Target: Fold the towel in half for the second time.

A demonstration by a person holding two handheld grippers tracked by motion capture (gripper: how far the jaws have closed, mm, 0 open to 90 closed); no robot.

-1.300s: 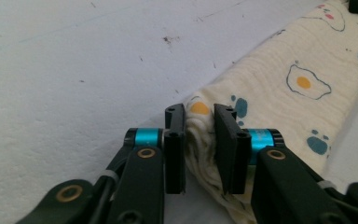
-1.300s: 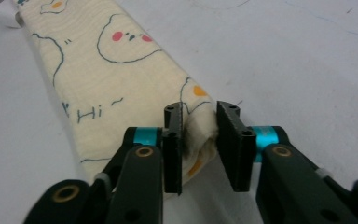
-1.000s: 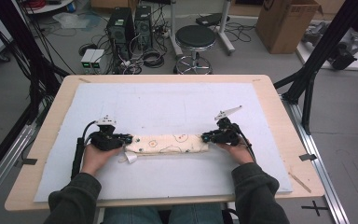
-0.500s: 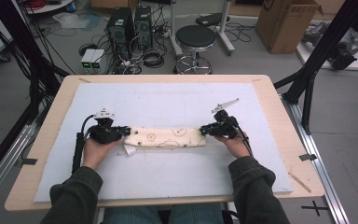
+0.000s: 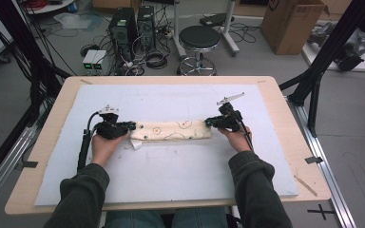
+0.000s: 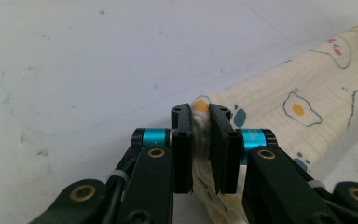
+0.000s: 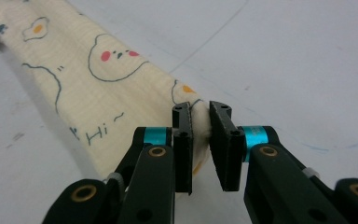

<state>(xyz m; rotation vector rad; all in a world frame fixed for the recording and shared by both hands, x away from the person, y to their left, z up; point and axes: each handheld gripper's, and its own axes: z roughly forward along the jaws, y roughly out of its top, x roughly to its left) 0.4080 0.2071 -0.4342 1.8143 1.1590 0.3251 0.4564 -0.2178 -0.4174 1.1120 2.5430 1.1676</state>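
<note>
A long folded cream cloth (image 5: 171, 129) printed with fried eggs and bear faces lies stretched left to right across the white mat (image 5: 171, 185). My left gripper (image 5: 132, 127) is shut on its left end; in the left gripper view the fabric (image 6: 298, 102) bunches between the black pads (image 6: 182, 140) of that gripper (image 6: 200, 116). My right gripper (image 5: 208, 122) is shut on the right end, and in the right gripper view the cloth (image 7: 98, 84) corner is pinched in the gripper (image 7: 199, 114). A small white tag (image 5: 136, 144) hangs below the left end.
The mat covers most of a wooden table (image 5: 52, 142). Beyond the far edge stand a black stool (image 5: 199, 38), computer towers (image 5: 128, 23) with cables, and a cardboard box (image 5: 290, 23). Black frame posts (image 5: 323, 61) rise at both sides.
Both grippers have carried the cloth away from the person, toward the middle of the mat, keeping it stretched between them. Neither grip has changed.
</note>
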